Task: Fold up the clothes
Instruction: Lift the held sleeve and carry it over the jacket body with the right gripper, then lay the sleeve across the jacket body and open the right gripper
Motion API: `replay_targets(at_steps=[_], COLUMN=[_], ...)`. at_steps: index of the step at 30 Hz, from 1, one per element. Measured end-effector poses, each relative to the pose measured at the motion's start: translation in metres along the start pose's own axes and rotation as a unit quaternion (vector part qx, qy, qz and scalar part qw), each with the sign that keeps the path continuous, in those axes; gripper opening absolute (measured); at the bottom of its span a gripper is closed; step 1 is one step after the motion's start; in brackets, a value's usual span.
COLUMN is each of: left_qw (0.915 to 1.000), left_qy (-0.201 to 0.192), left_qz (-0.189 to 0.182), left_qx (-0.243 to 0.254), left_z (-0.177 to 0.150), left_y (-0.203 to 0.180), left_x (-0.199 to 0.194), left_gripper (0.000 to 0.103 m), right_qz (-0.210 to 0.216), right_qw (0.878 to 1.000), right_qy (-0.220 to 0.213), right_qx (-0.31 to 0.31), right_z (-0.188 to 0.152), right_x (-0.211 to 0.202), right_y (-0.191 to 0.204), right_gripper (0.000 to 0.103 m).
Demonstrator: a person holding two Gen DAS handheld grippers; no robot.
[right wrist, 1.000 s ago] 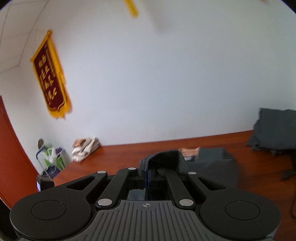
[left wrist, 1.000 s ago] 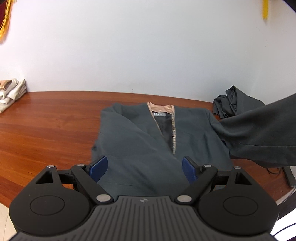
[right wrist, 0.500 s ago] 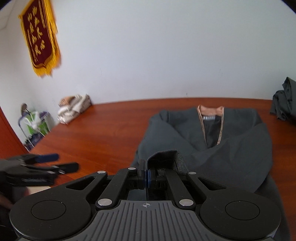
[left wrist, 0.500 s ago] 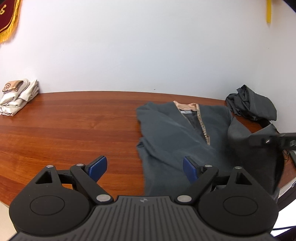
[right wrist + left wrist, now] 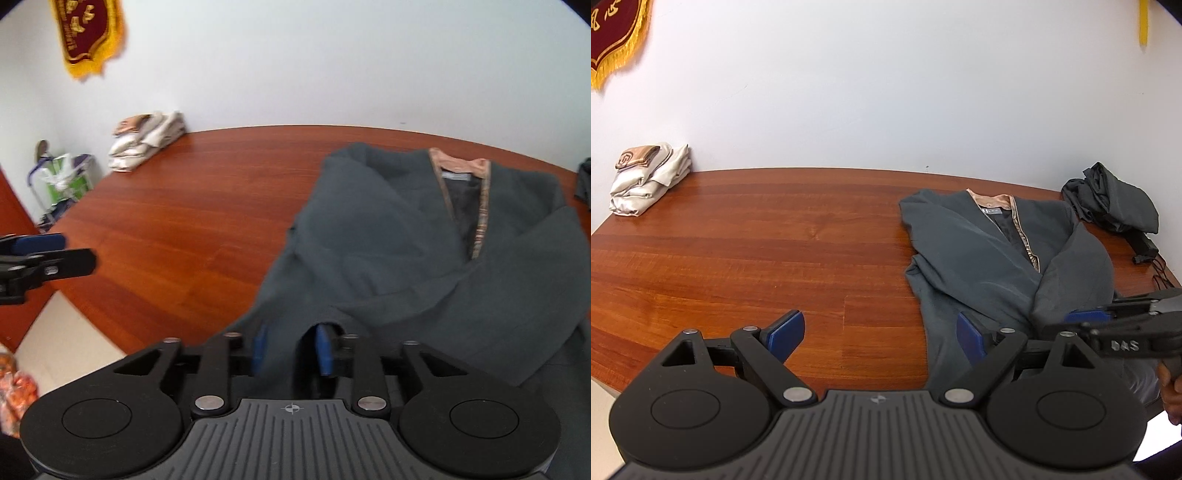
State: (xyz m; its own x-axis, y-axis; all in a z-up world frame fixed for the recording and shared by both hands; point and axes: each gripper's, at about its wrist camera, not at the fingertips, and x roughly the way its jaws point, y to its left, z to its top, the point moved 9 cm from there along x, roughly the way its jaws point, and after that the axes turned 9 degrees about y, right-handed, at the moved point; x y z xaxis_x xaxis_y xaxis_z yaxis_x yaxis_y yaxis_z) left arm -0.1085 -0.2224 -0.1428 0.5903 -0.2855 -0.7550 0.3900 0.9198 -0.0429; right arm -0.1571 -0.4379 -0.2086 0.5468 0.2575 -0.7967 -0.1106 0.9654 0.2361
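Left-wrist view shows me my left gripper spread wide with nothing between its pads, over bare wood at the near edge of the table, whose whole left half lies free out to the folded cream stack at the far left corner. My right gripper has its jaws opening, with the sleeve of the grey jacket lying loose between them. That jacket lies flat on the right half, both sleeves folded in, beside a crumpled grey garment at the far right edge.

banner on wall | black cable on table
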Motion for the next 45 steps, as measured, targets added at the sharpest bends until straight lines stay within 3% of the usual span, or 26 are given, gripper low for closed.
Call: replay_targets(at_steps=[4, 11, 19, 23, 30, 38, 45], left_qw=[1.0, 0.9998, 0.9998, 0.9998, 0.9997, 0.9997, 0.9998], left_qy=[0.004, 0.009, 0.017, 0.02, 0.023, 0.021, 0.022], left_qz=[-0.006, -0.019, -0.013, -0.006, 0.004, 0.01, -0.005], left_qx=[-0.004, -0.004, -0.003, 0.001, -0.001, -0.004, 0.001], left_z=[-0.002, -0.001, -0.003, -0.004, -0.006, -0.011, -0.016], left_y=[-0.002, -0.011, -0.014, -0.013, -0.011, -0.012, -0.026], left_x=[0.007, 0.018, 0.024, 0.024, 0.023, 0.024, 0.03], left_gripper=[0.091, 0.091, 0.091, 0.091, 0.091, 0.092, 0.093], right_qz=[0.018, -0.027, -0.099, -0.125, -0.136, -0.115, -0.137], right_qw=[0.999, 0.999, 0.995, 0.992, 0.988, 0.993, 0.989], right_qy=[-0.013, -0.008, 0.007, 0.014, 0.063, 0.021, -0.018], right_qx=[-0.025, -0.017, -0.019, -0.018, -0.031, 0.01, 0.053], right_z=[-0.003, -0.012, -0.03, -0.036, -0.056, -0.056, -0.066], right_x=[-0.017, -0.017, 0.022, 0.039, 0.067, 0.034, -0.016], right_y=[0.012, -0.012, -0.057, -0.072, -0.083, -0.091, -0.126], right_gripper=[0.048, 0.048, 0.049, 0.067, 0.069, 0.072, 0.075])
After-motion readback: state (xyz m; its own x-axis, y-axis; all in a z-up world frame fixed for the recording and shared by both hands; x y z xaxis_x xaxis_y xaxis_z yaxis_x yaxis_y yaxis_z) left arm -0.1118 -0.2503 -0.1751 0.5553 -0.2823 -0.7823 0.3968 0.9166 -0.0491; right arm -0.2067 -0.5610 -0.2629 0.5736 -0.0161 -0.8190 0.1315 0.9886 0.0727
